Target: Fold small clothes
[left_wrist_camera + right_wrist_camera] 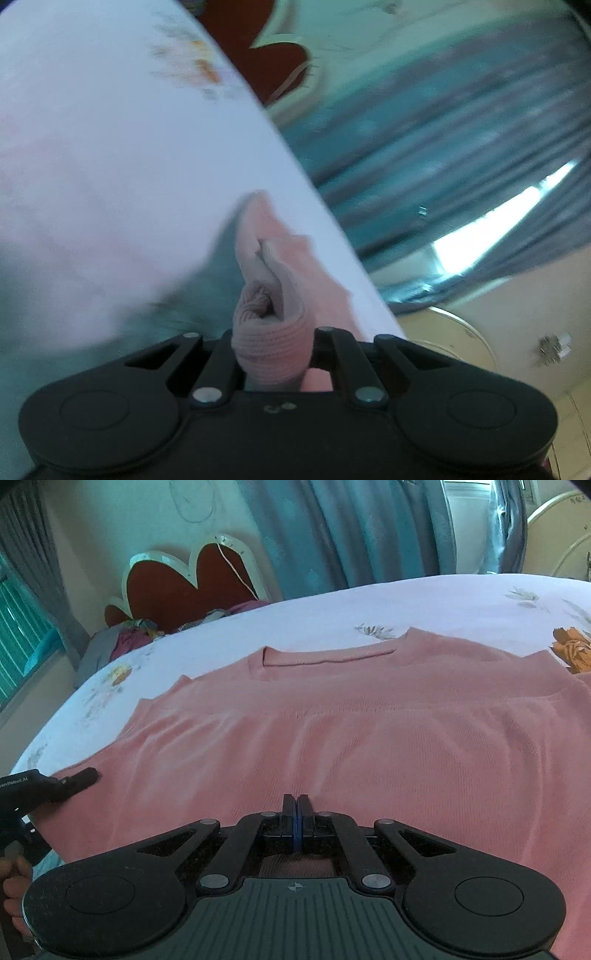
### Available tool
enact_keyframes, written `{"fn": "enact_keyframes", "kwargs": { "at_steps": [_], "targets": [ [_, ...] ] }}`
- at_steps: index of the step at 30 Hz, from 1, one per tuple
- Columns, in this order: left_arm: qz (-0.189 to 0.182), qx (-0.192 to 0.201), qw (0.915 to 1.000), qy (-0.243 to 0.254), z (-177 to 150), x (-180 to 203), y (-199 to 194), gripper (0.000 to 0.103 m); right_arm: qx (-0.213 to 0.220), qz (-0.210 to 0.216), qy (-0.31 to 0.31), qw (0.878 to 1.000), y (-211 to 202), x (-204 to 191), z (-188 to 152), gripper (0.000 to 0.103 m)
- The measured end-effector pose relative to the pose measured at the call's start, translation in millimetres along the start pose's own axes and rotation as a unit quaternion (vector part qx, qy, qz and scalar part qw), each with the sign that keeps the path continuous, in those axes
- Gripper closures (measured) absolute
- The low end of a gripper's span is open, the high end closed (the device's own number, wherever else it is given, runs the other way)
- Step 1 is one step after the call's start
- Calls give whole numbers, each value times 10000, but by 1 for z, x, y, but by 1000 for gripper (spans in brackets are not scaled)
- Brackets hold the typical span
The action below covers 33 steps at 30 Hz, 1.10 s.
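A pink knit sweater (332, 731) lies spread flat on the white flowered bedsheet (332, 605), neckline toward the far side. My right gripper (297, 805) is shut on the sweater's near hem at the middle. In the left wrist view, which is blurred, my left gripper (273, 332) is shut on a bunched ribbed edge of the sweater (269, 280), held up above the sheet (110, 147). The left gripper also shows in the right wrist view (74, 781) at the sweater's left edge.
A red heart-shaped headboard (192, 587) and a pile of clothes (125, 638) are at the bed's far left. Blue-grey curtains (351, 528) hang behind the bed. The bed edge curves down at the left.
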<state>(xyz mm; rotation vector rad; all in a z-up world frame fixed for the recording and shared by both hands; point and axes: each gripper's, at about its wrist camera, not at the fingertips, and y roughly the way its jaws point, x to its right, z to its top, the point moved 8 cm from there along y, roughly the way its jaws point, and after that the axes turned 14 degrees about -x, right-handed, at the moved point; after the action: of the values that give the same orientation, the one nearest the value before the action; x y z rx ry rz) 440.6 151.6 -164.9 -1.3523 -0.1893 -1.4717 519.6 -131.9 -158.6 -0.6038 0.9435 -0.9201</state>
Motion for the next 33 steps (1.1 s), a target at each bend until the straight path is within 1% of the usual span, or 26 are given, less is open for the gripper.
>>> {"fn": "enact_keyframes", "kwargs": {
  "at_steps": [2, 5, 8, 11, 13, 15, 16, 17, 18, 19, 20, 21, 22, 23, 24, 25, 26, 27, 28, 30, 32, 33],
  "targets": [
    [-18, -62, 9990, 432, -2, 31, 6, 95, 186, 69, 269, 9994, -15, 15, 1, 103],
    [-125, -310, 9932, 1119, -21, 89, 19, 95, 537, 74, 686, 9962, -47, 48, 1, 103],
    [-252, -662, 9818, 1760, -59, 150, 40, 95, 868, -58, 1036, 9908, -90, 93, 1, 103],
    [-393, -1056, 9662, 2320, -108, 207, 69, 95, 1123, -194, 1391, 9837, -136, 143, -4, 103],
    [-425, -1392, 9545, 2602, -146, 236, 94, 95, 1220, -295, 1545, 9800, -163, 172, -10, 103],
    [-285, -1934, 9421, 2724, -195, 251, 129, 94, 1201, -293, 1694, 9778, -181, 198, -18, 103],
    [-128, -2287, 9322, 2804, -222, 250, 148, 86, 1166, -221, 1774, 9770, -188, 210, -23, 103],
    [134, -2726, 9176, 2891, -246, 245, 168, 79, 1127, -160, 1798, 9771, -193, 219, -28, 103],
    [579, -3203, 9004, 2886, -270, 237, 184, 73, 1047, -193, 1823, 9775, -195, 225, -31, 103],
    [568, -3102, 9020, 2950, -276, 239, 179, 69, 936, -303, 1883, 9772, -197, 232, -35, 102],
    [293, -3010, 9049, 2997, -276, 245, 169, 66, 940, -290, 1866, 9775, -201, 232, -38, 82],
    [2, -2966, 9074, 2977, -272, 252, 157, 65, 1057, -200, 1790, 9779, -208, 232, -42, 41],
    [-96, -2863, 9108, 2972, -261, 253, 147, 68, 1251, -132, 1673, 9778, -216, 230, -44, 31],
    [-103, -2611, 9158, 3049, -249, 253, 133, 69, 1235, 4, 1581, 9797, -219, 229, -45, 31],
    [22, -2317, 9192, 3184, -235, 250, 121, 69, 1130, 173, 1550, 9813, -216, 225, -45, 31],
    [209, -2116, 9202, 3286, -220, 249, 117, 71, 1051, 398, 1510, 9821, -212, 220, -46, 35],
    [458, -1882, 9215, 3366, -203, 241, 109, 72, 919, 570, 1470, 9832, -206, 214, -45, 51],
    [620, -1751, 9221, 3395, -192, 233, 105, 72, 780, 714, 1431, 9840, -201, 206, -44, 59],
    [824, -1660, 9231, 3371, -179, 223, 102, 73, 633, 861, 1373, 9847, -195, 199, -45, 59],
    [1023, -1555, 9282, 3221, -157, 203, 99, 74, 393, 953, 1224, 9871, -182, 185, -47, 60],
    [1196, -1631, 9262, 3181, -148, 186, 101, 74, 211, 994, 1191, 9877, -170, 176, -50, 60],
    [1209, -1694, 9247, 3189, -146, 182, 104, 74, 159, 998, 1203, 9876, -165, 174, -51, 60]
  ]
}}
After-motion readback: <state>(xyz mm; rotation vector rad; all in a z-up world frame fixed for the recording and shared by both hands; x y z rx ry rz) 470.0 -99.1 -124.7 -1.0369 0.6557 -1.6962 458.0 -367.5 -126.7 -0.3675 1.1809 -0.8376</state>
